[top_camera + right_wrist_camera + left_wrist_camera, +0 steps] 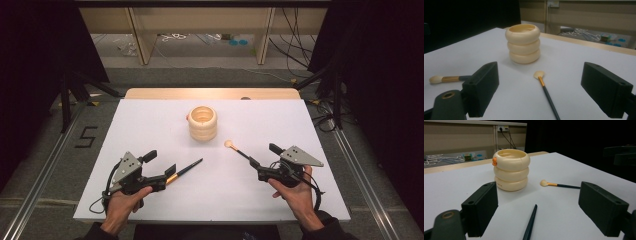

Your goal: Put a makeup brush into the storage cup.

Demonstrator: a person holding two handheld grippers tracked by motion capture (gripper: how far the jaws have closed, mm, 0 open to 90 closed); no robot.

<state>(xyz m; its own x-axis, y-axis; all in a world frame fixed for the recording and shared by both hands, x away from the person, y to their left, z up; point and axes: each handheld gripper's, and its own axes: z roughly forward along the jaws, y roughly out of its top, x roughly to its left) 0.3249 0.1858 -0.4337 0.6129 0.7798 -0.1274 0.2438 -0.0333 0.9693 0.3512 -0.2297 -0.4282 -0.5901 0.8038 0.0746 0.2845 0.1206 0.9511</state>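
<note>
1. Both grippers are sitting nearest the camera, the left gripper (169, 175) and the right gripper (256, 163), each with its jaws standing wide apart and gripping nothing.
2. Spreading beneath everything, the white rectangular table (150, 125) is running out of sight at its near edge.
3. Standing at centre, well apart from both grippers, the cream plastic holder of three stacked rings (203, 122) is keeping its inside out of sight.
4. Lying between the left jaws, the dark-handled, gold-banded brush (531, 222) is being cut off, its bristles hidden.
5. Lying between the right jaws, the dark-handled cream-tipped brush (546, 92) is pointing its bristles toward the holder.
</note>
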